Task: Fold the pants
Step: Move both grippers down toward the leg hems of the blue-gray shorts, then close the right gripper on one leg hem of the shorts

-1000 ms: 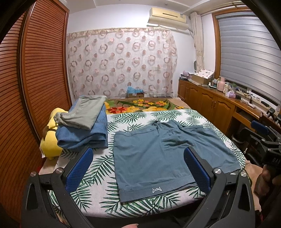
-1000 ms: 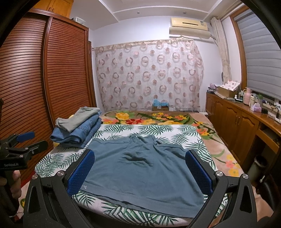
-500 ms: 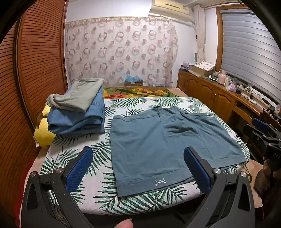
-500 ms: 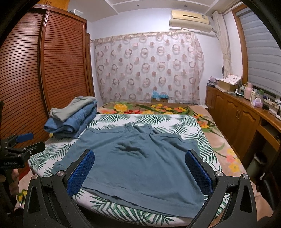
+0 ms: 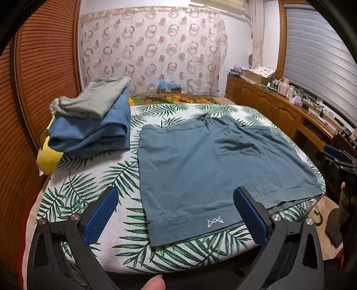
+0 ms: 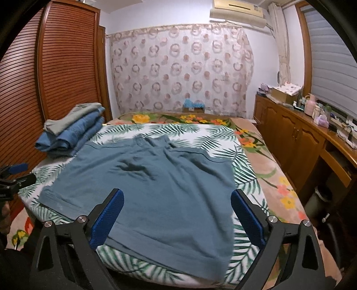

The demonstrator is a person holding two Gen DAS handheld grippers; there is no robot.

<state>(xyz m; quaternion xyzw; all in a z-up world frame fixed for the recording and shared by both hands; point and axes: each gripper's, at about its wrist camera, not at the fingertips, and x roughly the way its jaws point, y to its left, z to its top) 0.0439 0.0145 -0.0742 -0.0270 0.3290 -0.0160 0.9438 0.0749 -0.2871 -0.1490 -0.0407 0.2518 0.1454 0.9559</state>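
Shorts (image 5: 200,169), one pair, flat on bed (image 5: 93,183) ahead of left tool (image 5: 176,214), jaws apart, right tool (image 6: 177,214) wide, closing on nothing, one folded stack (image 5: 93,125) far-left.

Teal pants (image 5: 200,169); palm-leaf bedsheet (image 5: 93,191)

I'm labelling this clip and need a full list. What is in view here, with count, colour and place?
shorts: one, teal blue, spread flat on the bed, hems at the near edge
folded clothes: one stack, grey-green piece over blue denim, left side of the bed
yellow item: one, under the stack, what it is unclear
bed cover: one, white with green palm leaves
curtain: one, pale with ring pattern, far wall
air conditioner: one, cream, above the curtain
wardrobe doors: brown slatted, left
cabinet: one, wooden, right wall, small items on top
left gripper: blue pads, open, over the near left hem
right gripper: blue pads, jaws closing, nothing gripped
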